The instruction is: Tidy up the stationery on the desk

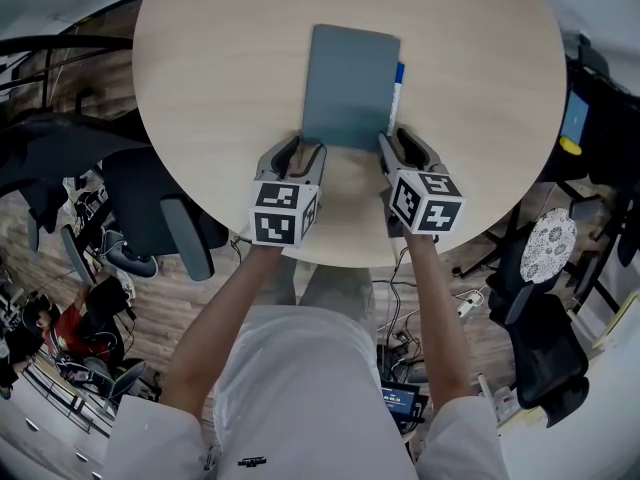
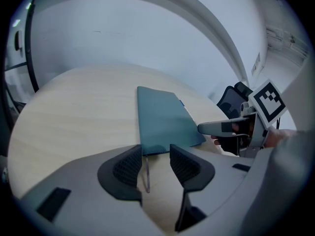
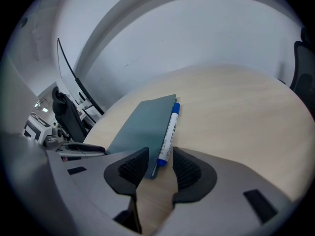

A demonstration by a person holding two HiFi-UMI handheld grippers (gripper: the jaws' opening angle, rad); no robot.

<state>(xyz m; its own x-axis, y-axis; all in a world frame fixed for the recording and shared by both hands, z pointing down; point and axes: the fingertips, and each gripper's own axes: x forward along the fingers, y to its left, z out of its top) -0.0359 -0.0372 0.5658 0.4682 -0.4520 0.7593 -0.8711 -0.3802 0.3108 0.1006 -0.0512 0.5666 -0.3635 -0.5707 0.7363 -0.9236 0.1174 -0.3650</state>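
Observation:
A teal-grey notebook (image 1: 350, 86) (image 2: 162, 119) (image 3: 142, 127) lies shut on the round wooden table (image 1: 220, 68). A blue-and-white marker (image 1: 397, 98) (image 3: 170, 134) rests along its right edge. My left gripper (image 1: 300, 151) (image 2: 155, 156) stands open at the notebook's near left corner; the near edge sits between the pads without being pressed. A thin ribbon (image 2: 146, 173) trails from that edge towards me. My right gripper (image 1: 398, 140) (image 3: 160, 163) is open at the near right corner, with the marker's near end and the notebook's corner in the gap between its jaws.
The table's near edge runs just below both grippers. Dark office chairs (image 1: 150, 218) stand on the floor at the left, another black chair (image 1: 545, 348) at the right. Cables and a power strip (image 1: 468, 306) lie on the wooden floor under the table's edge.

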